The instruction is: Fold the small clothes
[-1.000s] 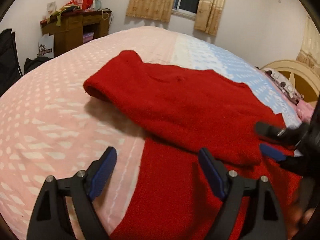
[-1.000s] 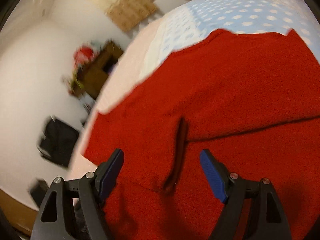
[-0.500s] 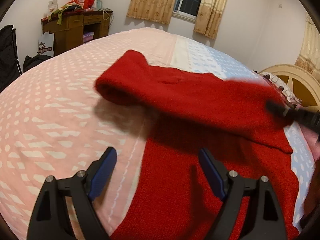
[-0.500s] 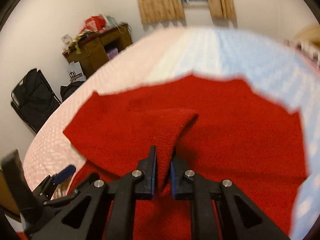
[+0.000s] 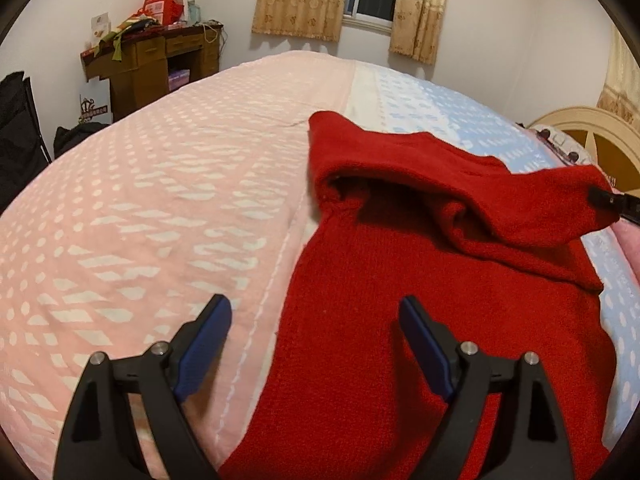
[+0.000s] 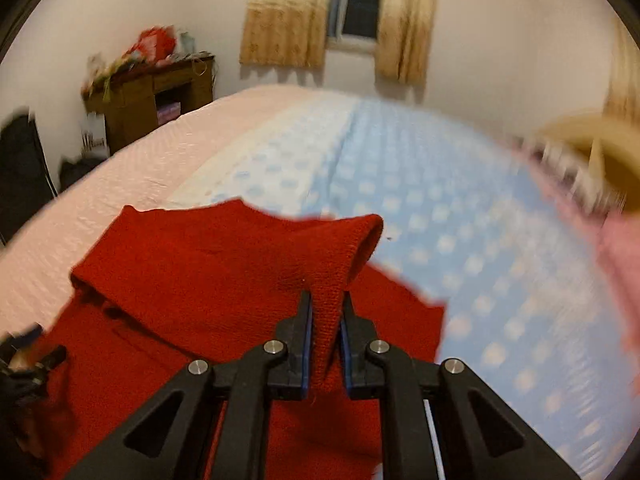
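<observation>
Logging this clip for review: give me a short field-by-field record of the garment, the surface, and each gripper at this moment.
garment: red knitted sweater, body flat on the bed, one sleeve lifted
sleeve: red knitted sleeve pulled across the body toward the right, cuff open
surface: pink and blue dotted bedspread
left gripper: open, holding nothing, over the sweater's left edge
right gripper: shut on the sleeve near its cuff
background: brown wooden desk by the wall, cluttered on top

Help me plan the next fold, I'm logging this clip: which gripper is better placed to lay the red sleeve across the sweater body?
Right. The right gripper is already shut on the sleeve, lifted off the red sweater. The left gripper is open, holding nothing, hovering at the sweater's left edge.
</observation>
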Motion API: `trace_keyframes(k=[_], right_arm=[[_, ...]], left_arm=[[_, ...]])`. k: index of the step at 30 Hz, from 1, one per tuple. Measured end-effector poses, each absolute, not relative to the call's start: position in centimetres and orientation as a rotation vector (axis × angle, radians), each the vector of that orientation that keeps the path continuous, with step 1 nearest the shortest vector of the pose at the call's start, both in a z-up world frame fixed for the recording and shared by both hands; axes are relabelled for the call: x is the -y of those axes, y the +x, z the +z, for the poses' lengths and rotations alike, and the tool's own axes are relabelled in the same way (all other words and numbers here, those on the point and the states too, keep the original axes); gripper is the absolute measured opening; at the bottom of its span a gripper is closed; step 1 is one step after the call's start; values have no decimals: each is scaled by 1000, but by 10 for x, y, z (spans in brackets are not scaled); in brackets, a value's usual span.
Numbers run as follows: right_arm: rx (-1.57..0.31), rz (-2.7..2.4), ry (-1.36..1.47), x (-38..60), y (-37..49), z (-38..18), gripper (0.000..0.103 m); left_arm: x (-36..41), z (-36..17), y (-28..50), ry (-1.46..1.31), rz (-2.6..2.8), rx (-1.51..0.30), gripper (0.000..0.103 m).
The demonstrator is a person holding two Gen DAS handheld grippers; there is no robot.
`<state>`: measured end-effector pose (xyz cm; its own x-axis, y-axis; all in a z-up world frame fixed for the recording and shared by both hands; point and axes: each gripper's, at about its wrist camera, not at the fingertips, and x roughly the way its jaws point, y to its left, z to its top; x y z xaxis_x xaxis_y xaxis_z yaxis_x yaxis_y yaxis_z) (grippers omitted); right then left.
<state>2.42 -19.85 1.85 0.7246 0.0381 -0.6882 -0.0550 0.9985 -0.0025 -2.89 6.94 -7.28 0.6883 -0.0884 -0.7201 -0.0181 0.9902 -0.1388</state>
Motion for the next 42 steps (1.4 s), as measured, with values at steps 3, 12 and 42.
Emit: trace_keyframes(k=[3,12,42], right_arm=[[-706,111,9,186,22,37,11],[-489,375,-8,101,15,175,11],[-912,88,291,281,7,-47,29]], left_arm=[[-66,-69,-26,-150,-80,-806,88],[-16,-44,3,-172,-154,-738,94],[-102,-78,28,-212,304,-807,96]])
